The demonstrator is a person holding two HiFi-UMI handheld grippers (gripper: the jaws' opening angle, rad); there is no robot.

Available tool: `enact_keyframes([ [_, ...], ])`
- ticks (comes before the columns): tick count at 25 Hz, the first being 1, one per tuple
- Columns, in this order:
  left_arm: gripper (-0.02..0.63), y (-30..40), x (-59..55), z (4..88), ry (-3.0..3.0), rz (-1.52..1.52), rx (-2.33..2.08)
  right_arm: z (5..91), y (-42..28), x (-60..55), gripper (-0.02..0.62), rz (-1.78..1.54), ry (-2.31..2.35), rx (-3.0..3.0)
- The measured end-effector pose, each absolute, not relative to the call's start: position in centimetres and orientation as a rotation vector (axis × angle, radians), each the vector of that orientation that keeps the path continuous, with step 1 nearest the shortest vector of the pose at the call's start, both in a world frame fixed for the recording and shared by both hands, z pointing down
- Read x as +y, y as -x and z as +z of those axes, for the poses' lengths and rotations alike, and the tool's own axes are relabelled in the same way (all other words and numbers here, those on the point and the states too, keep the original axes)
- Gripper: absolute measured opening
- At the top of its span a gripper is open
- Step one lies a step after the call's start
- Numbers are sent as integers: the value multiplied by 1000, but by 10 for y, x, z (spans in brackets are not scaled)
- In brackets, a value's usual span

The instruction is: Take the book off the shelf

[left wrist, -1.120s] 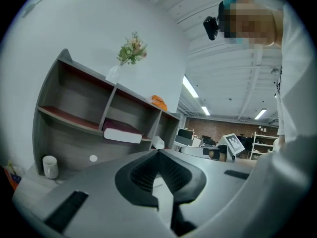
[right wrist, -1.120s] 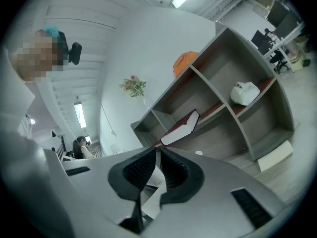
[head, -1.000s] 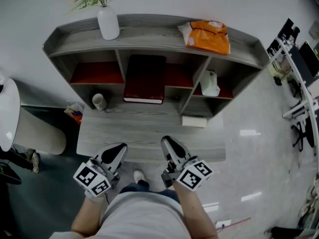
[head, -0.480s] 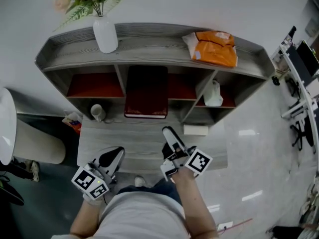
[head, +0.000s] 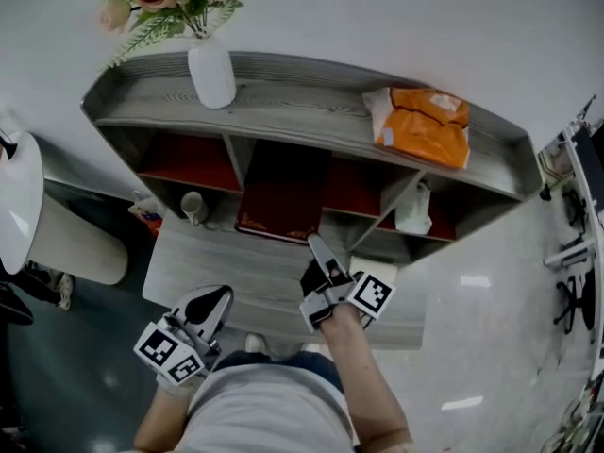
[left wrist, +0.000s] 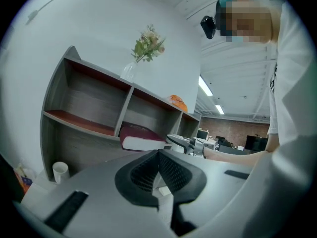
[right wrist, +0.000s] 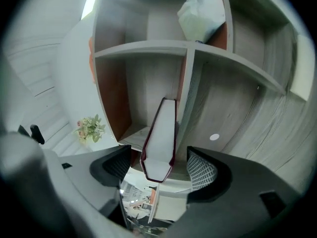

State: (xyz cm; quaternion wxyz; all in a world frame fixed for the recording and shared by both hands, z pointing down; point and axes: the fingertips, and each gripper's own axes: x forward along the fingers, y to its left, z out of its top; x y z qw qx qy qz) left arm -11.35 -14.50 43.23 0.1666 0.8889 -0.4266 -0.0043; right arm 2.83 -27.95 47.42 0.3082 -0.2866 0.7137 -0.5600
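Before the shelf [head: 293, 102], the right gripper [right wrist: 158, 165] had just been opening its jaws — book [right wrist: 161, 133] end between them, ungripped; left gripper [left wrist: 159, 170] closed, empty.

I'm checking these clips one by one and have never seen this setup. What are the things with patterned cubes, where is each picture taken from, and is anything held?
No robot: a person holds a two-fingered gripper in each hand; the cubes are part of them. The head view looks down from the person's head; each gripper view looks along that gripper's own two fingers. On the grey shelf, a dark red book lies in the middle compartment, a vase of flowers and an orange bag sit on top, a white bag is in the right compartment, and a cup stands on the desk below. The right gripper has just been opening its fingers; the book's end sits between them, untouched. The left gripper is shut and empty. Nothing is held yet.
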Motion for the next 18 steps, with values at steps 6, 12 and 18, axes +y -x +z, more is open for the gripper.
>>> enact_keyframes([
  [6, 15, 114, -137, 434, -2473, -6, -1336, 476, -15, -305, 336, -1565, 675, 1897],
  [12, 15, 126, -126, 434, -2406, -13, -1452, 480, 7, -315, 336, -1644, 586, 1905],
  [18, 15, 133, -118, 438, -2363, -32, -1512, 481, 16, -313, 309, -1679, 542, 1894],
])
